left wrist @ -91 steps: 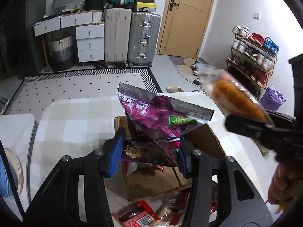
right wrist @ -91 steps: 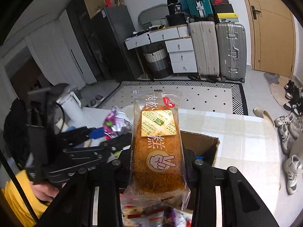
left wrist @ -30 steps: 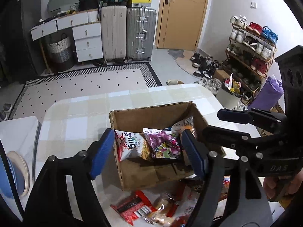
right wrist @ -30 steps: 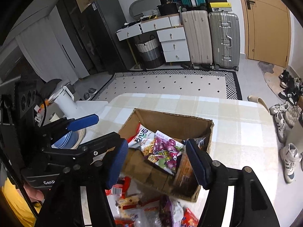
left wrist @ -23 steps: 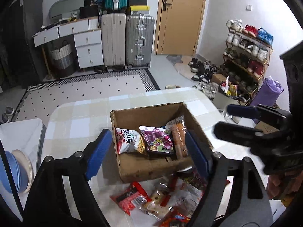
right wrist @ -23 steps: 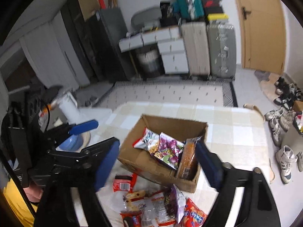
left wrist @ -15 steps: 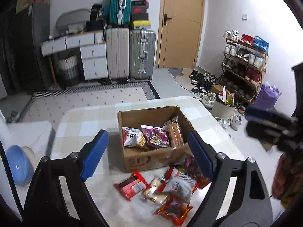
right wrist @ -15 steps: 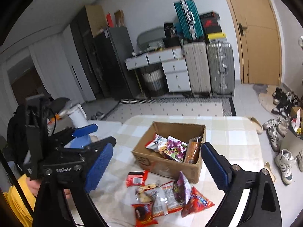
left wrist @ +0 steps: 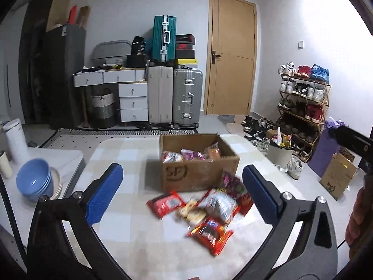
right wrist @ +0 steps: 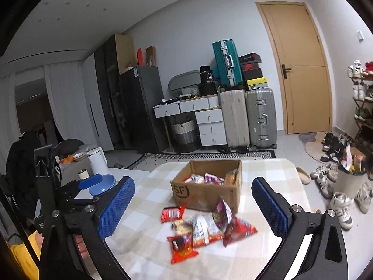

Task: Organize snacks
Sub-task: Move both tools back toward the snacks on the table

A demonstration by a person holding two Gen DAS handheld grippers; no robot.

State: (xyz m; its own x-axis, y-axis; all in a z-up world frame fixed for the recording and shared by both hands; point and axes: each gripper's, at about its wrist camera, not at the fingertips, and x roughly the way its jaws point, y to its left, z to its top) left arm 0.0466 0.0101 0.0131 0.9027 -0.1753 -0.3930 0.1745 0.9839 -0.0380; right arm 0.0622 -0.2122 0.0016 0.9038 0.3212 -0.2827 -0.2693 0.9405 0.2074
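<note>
Both grippers, left gripper (left wrist: 181,193) and right gripper (right wrist: 193,206), have drawn back from the cardboard box (left wrist: 198,171), jaws just opened wide and empty, leaving their packets inside it while the snack pile (right wrist: 205,228) waits nearer.

Even, soft indoor light; no glare, my view shows only faint shadows. Snack packets (left wrist: 205,212) in front of the cardboard box (left wrist: 198,168) smear with motion blur. Strong fisheye bending beyond the box; corners black.
</note>
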